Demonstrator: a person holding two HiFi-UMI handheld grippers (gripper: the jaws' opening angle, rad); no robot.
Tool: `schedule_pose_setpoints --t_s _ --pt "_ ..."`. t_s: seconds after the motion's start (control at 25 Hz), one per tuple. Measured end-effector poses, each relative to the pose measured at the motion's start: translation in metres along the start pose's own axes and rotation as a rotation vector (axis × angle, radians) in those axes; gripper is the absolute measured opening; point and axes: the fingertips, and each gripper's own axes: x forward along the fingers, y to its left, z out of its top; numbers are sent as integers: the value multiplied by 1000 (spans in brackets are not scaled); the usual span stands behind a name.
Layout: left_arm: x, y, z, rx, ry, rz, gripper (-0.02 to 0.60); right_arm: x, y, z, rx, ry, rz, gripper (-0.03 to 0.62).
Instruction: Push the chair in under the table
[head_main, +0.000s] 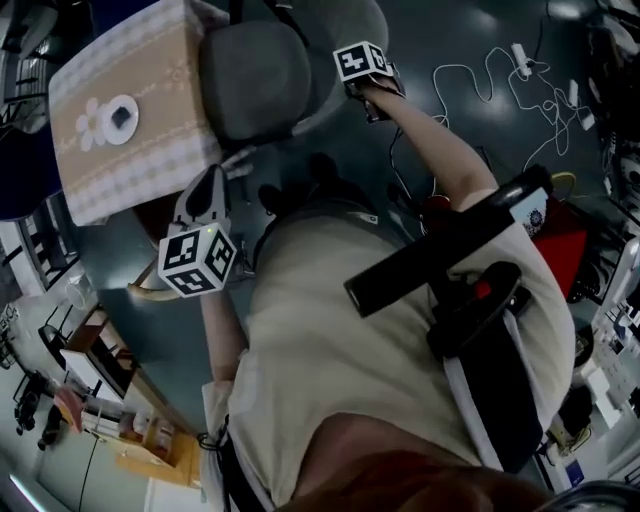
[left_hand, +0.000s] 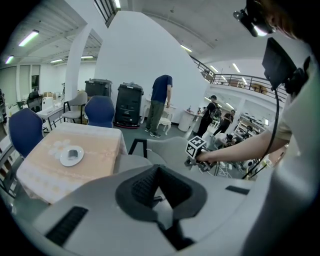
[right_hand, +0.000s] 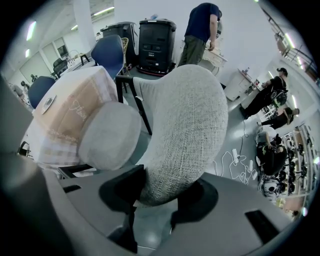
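The cloth-covered counter (head_main: 130, 170) is the largest thing in sight. The grey chair (head_main: 255, 75) stands at its corner, with the seat up against the hanging cloth (right_hand: 70, 115) but not yet under the counter and the backrest (right_hand: 190, 125) on the side away from it. The right gripper (right_hand: 162, 192) is at the far side of the chair from the counter, its fingers (right_hand: 117, 192) clamped on the backrest's upper edge. The left gripper (left_hand: 160, 175) hangs apart from the counter's near edge, its fingers (left_hand: 142, 187) together with nothing between them. A small white plate (head_main: 118, 118) sits on the counter well in from the chair's corner. The likely trouble is the angle: pushed from one point on the backrest, the chair may turn or meet the counter's dark leg, and the seat could catch the cloth and drag it, taking the plate along. The fingers might also slip on the woven fabric. No brand or words can be read. The gripper cubes show only black-and-white square markers, and a faint pattern on the cloth is too small to make out.
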Motion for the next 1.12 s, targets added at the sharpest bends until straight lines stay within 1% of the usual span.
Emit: schedule_pose_setpoints --t_s 0.16,0.36,0.48,0.64,0.8,0.92,1.12 --pt "0 -3 3 21 18 -15 8 -2 4 -1 3 5 3 178" --pt "1 -2 4 15 27 8 8 -1 16 14 -27 -3 25 178" --pt "8 -5 5 15 34 2 8 2 12 16 -30 -6 30 179" --pt "-1 4 -5 8 21 7 8 1 14 5 -14 -11 19 179" --pt "-5 13 -14 -15 -4 42 8 6 26 17 -40 -32 29 179" --pt "0 12 -14 -18 -12 43 8 11 29 19 -20 -37 58 179" --pt "3 10 -10 -17 -12 28 8 7 12 9 6 4 14 179"
